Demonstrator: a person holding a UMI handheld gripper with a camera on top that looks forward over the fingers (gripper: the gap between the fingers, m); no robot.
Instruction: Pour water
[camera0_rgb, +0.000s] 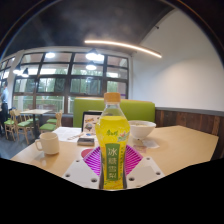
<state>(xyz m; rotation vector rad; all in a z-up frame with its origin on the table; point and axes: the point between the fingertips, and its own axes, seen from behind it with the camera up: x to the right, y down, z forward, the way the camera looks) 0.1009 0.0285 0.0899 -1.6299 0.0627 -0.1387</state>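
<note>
Gripper view: tongs (111, 165) clamp upright yellow-capped, green-labelled bottle (111, 140).

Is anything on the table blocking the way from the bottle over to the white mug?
Nothing visible does. The bottle sits between the tongs, and bare table lies between it and the white mug.

The light wooden table (185, 140) carries a small dark object (86, 141) and some flat papers or booklets (68, 132) near its far edge. Behind it stands a green upholstered bench (140, 108) with a framed picture or box (91, 122) leaning in front of its backrest. Farther back are wooden chairs (18, 126) around another table (36, 114), large windows (60, 82) giving onto trees, and a long strip light (123, 47) on the ceiling.
</note>
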